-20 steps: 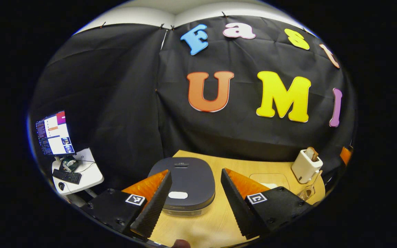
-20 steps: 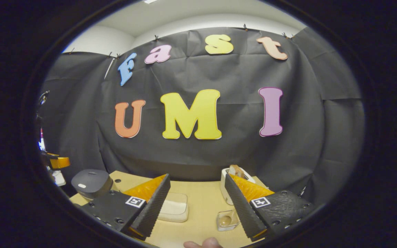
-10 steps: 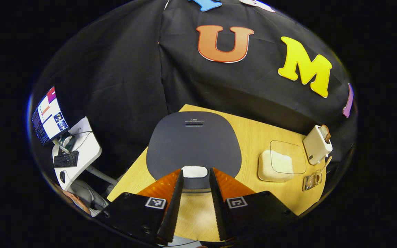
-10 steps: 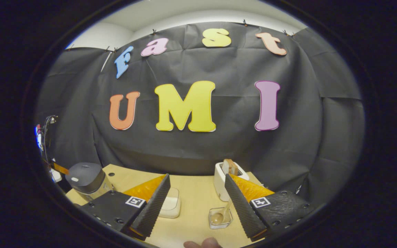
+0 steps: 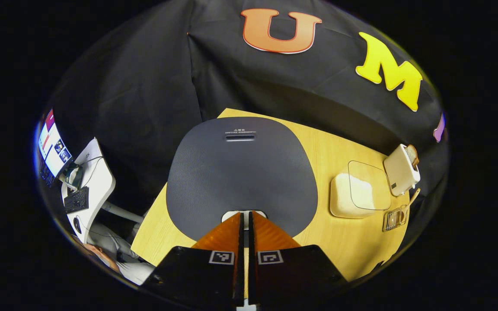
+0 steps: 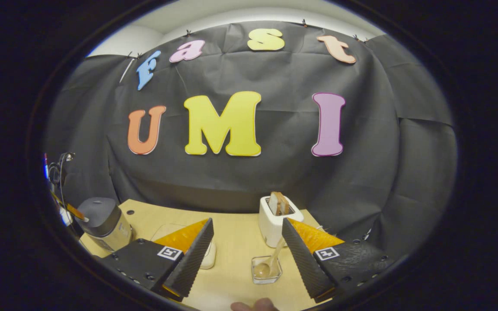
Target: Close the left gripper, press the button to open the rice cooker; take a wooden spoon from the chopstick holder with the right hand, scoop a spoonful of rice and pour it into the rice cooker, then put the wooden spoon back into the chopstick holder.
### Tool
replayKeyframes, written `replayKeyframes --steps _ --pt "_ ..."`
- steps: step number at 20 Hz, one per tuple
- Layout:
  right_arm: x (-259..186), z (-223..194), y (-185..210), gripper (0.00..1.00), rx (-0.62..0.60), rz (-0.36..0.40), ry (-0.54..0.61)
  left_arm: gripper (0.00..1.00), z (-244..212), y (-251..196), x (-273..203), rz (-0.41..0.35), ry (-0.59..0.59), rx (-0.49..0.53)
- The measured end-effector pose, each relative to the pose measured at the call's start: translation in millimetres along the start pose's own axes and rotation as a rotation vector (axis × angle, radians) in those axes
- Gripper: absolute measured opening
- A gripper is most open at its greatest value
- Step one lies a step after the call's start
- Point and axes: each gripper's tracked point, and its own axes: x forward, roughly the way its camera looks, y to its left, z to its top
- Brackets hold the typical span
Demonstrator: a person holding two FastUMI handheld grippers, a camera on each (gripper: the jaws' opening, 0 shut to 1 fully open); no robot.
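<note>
The dark grey rice cooker sits with its lid down, also seen far left in the right gripper view. My left gripper is shut with nothing held, and its tips meet right at the white button, hiding most of it. A wooden spoon stands in the clear chopstick holder, which also shows in the left gripper view. My right gripper hangs open above the table, the holder ahead between its fingers. The white rice box lies between cooker and holder.
A white toaster with bread stands just behind the holder, near the table's far right corner. Off the table's left side are a desk with a monitor and keyboard and a seated person. A thumb shows at the bottom.
My left gripper has gone from open to shut and dropped forward onto the cooker's button. The right gripper stayed open and shifted slightly, the spoon holder now nearer the middle of its fingers.
</note>
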Motion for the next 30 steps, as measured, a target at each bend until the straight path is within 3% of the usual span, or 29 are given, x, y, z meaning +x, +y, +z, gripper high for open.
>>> replayKeyframes --steps 10,11,16,21,23,24,25,26,30 --pt "9.0 -10.9 3.9 0.95 0.023 -0.005 0.036 0.03 -6.6 2.5 4.6 -0.011 0.012 -0.081" --pt "9.0 -9.5 6.2 0.95 0.021 0.001 0.034 0.00 -3.7 3.3 6.0 -0.013 -0.003 -0.097" --pt "1.5 -2.0 11.7 0.95 -0.001 0.022 0.004 0.06 25.8 1.0 -20.7 0.014 -0.151 -0.086" --pt "-4.9 -1.5 2.8 0.95 -0.009 0.012 -0.005 0.51 100.9 -10.3 -83.3 0.091 -0.472 0.058" --pt "-7.6 1.2 -2.0 0.95 -0.007 0.007 -0.016 0.88 110.7 -21.3 -98.8 0.078 -0.524 0.047" --pt "-7.7 0.6 -4.7 0.95 -0.008 0.006 -0.020 1.00 109.1 -23.4 -98.2 0.082 -0.529 0.033" --pt "-6.9 0.5 -8.7 0.95 -0.016 -0.003 -0.026 0.96 107.1 -21.3 -97.9 0.091 -0.533 0.018" --pt "-6.4 -1.5 -13.4 0.97 -0.016 -0.008 -0.028 1.00 103.9 -20.3 -97.3 0.090 -0.539 -0.007" --pt "-2.8 -10.0 -34.4 0.95 -0.012 -0.032 -0.014 1.00 95.1 -30.0 -109.3 0.079 -0.592 -0.061"
